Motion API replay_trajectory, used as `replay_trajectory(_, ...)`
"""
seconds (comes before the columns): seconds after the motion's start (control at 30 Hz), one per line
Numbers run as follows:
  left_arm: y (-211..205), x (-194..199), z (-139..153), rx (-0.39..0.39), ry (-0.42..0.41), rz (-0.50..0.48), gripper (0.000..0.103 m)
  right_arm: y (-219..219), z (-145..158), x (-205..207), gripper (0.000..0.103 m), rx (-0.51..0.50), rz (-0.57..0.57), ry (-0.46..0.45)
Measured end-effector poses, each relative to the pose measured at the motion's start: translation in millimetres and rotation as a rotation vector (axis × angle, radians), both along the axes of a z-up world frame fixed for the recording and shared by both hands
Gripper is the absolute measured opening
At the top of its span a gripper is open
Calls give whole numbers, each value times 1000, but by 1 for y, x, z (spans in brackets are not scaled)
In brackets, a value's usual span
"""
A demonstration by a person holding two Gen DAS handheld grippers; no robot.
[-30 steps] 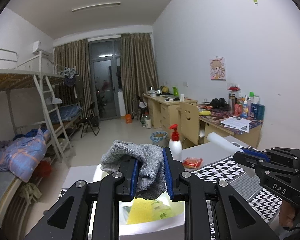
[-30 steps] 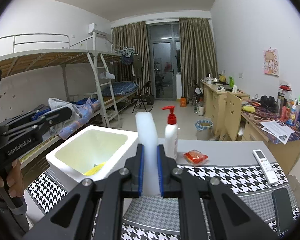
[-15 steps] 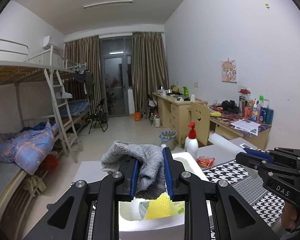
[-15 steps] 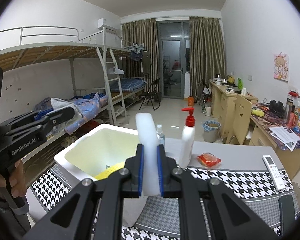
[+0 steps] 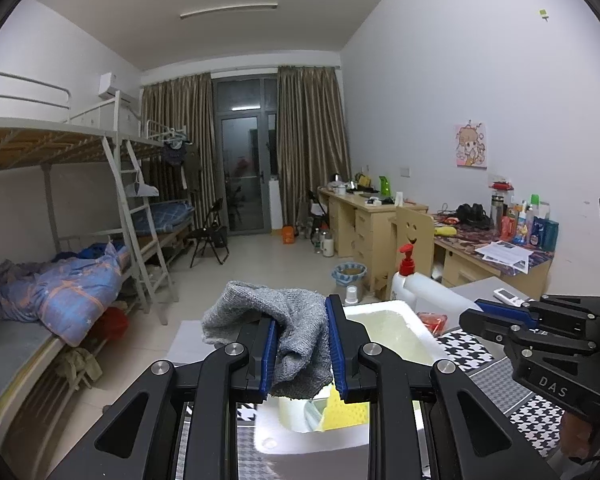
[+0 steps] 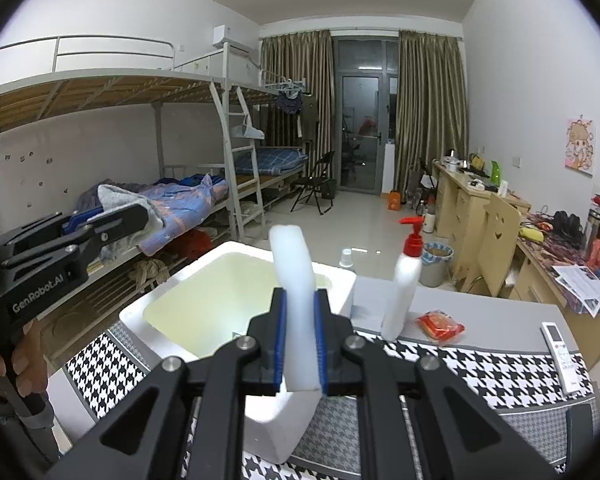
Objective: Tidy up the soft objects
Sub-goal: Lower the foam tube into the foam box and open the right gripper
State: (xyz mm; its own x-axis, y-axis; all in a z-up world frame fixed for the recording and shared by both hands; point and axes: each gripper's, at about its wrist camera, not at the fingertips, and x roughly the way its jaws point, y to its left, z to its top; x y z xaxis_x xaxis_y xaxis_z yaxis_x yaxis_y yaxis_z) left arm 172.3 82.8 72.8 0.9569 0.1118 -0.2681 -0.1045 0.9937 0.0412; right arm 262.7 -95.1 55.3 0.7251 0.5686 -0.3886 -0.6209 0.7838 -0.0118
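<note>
My left gripper (image 5: 302, 346) is shut on a crumpled grey cloth (image 5: 288, 320) and holds it above the near edge of a white foam box (image 5: 300, 440). A yellow sponge (image 5: 346, 414) lies inside the box. My right gripper (image 6: 300, 348) is shut on an upright white foam strip (image 6: 294, 276), just over the near right corner of the foam box (image 6: 140, 312). Each view shows the other tool: the right gripper (image 5: 496, 316) at the right edge, and the left gripper (image 6: 112, 220) with the grey cloth (image 6: 114, 196) at the left, held by a hand.
The box stands on a table with a houndstooth cloth (image 6: 480, 376). Right of the box are a white pump bottle (image 6: 404, 288), a red packet (image 6: 440, 326) and a white remote (image 6: 558, 344). A bunk bed (image 6: 180, 196) lies to the left, desks (image 6: 472, 204) to the right.
Both grippers have shifted left, so the bottle and box slid right in each view. The foam strip now stands over the box's corner. Both grips are unchanged.
</note>
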Motion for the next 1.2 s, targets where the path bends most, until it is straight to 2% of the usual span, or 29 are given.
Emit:
replay_trajectory(0.37,16,-7,-4,7,-6,53,24,22,-2,4,15,-13,20,23)
replay_trajectory(1.2,26,-10,-11,-25,-1,91,25,53,-18,22,16,-47,42,90)
